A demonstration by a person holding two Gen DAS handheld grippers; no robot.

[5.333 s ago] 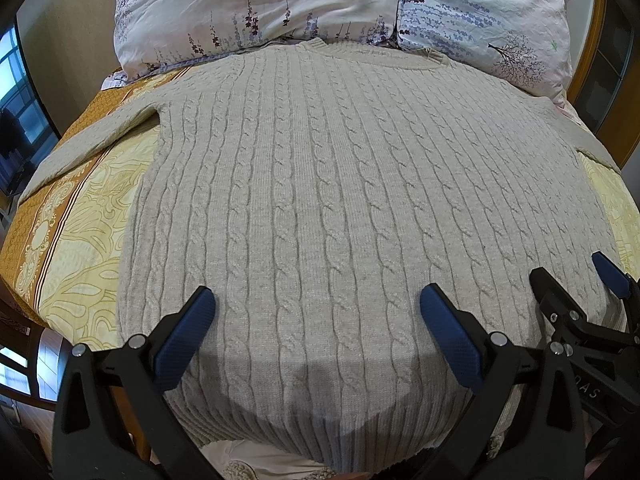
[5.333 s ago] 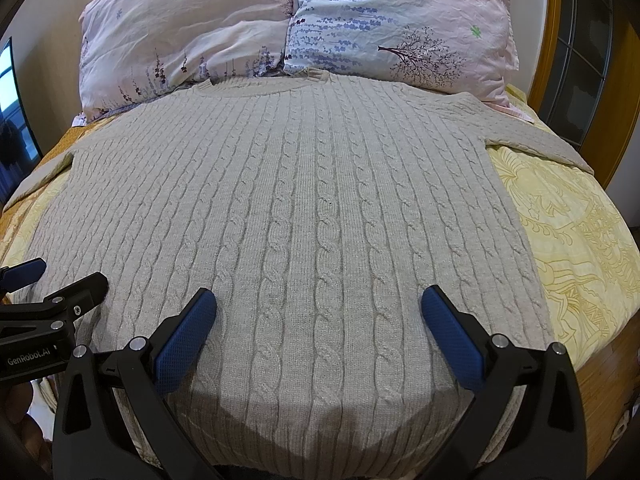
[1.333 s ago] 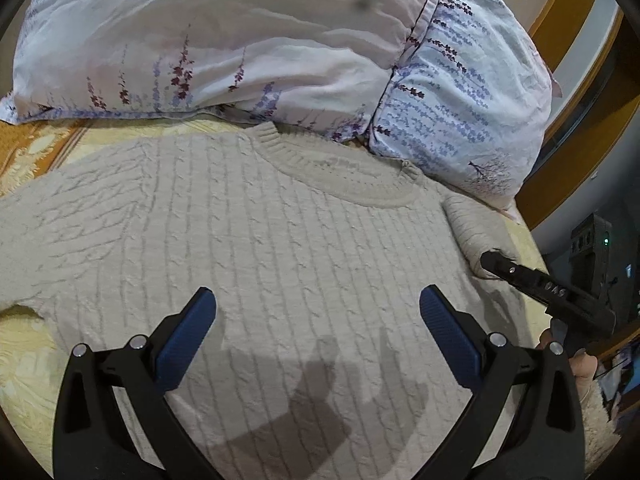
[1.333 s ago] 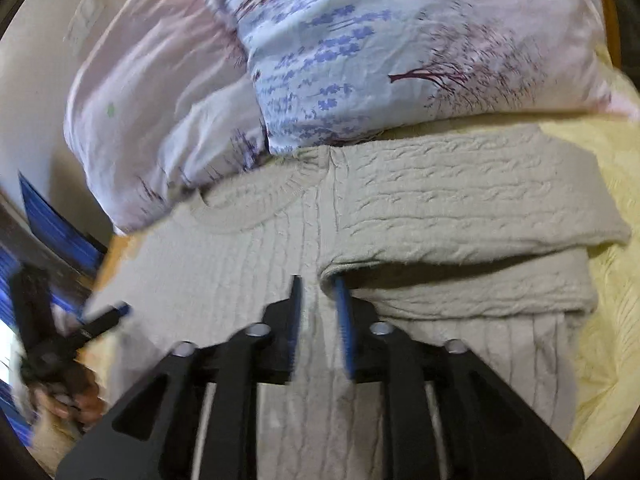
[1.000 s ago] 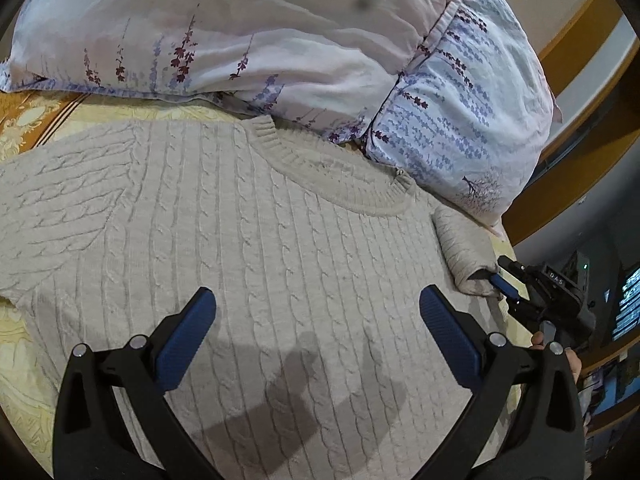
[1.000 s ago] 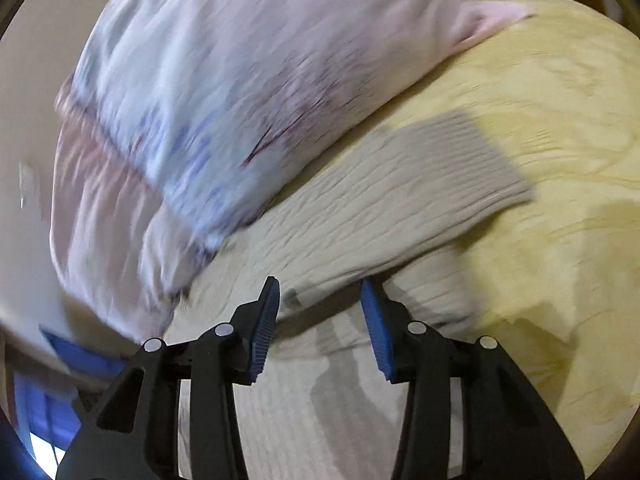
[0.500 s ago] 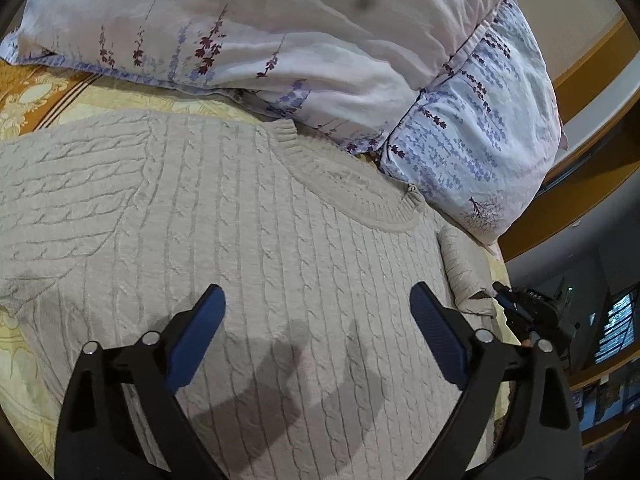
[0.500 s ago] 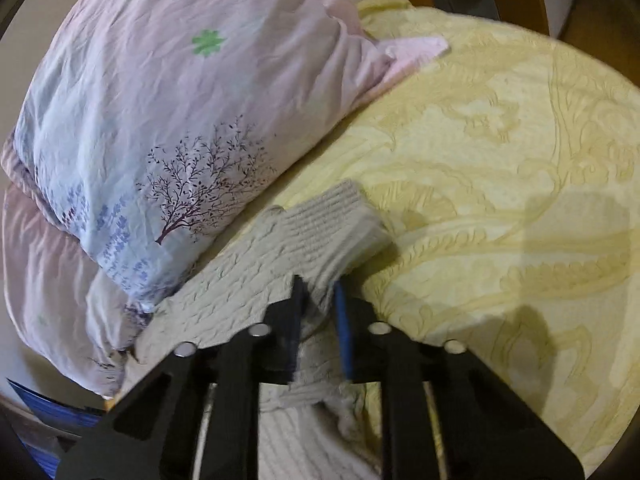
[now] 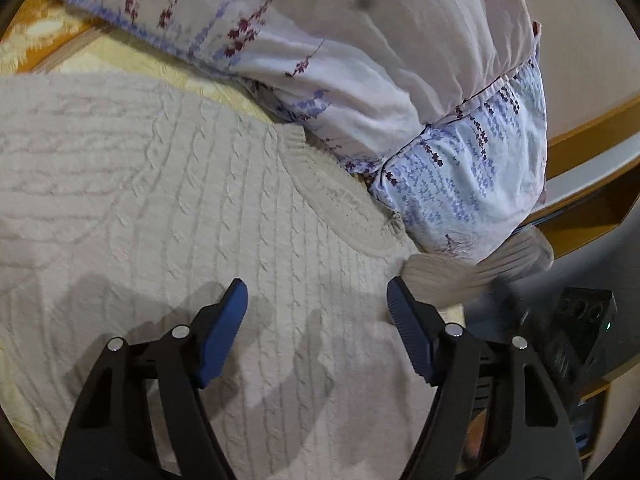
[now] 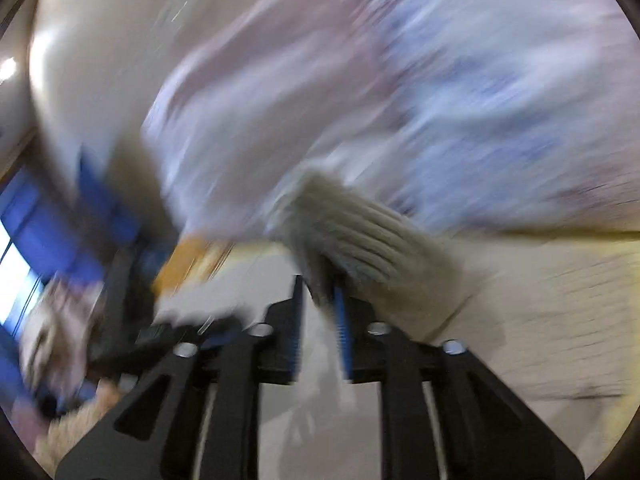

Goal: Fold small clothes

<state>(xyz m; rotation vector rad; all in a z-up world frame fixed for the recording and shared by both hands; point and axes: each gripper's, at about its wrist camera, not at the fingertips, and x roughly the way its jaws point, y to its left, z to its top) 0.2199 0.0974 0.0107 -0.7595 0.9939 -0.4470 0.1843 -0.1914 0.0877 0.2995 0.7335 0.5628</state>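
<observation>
A beige cable-knit sweater [image 9: 168, 208] lies flat on the bed, its collar [image 9: 340, 200] against the pillows. My left gripper [image 9: 316, 296] hovers over the chest just below the collar. Its jaws are closing but still stand wide apart, and nothing is pinched between them. The sweater's right sleeve [image 9: 476, 264] is lifted off the bed at the right edge. In the blurred right wrist view my right gripper [image 10: 318, 296] holds that sleeve's ribbed cuff [image 10: 360, 236] between its narrow pads. Its jaws are opening slightly with the cuff still between them.
Two flowered pillows [image 9: 360, 60] [image 9: 480, 168] lie behind the collar. Yellow patterned bedding [image 9: 140, 56] shows around the sweater. A wooden bed frame [image 9: 592, 128] runs along the right. A bright window [image 10: 16, 264] and a blurred hand [image 10: 60, 344] show on the left.
The right gripper shut on the sleeve cuff, lifted it off the yellow bedding and swung it fast across the view. The left gripper's jaws narrowed as it rolled and crept toward the collar.
</observation>
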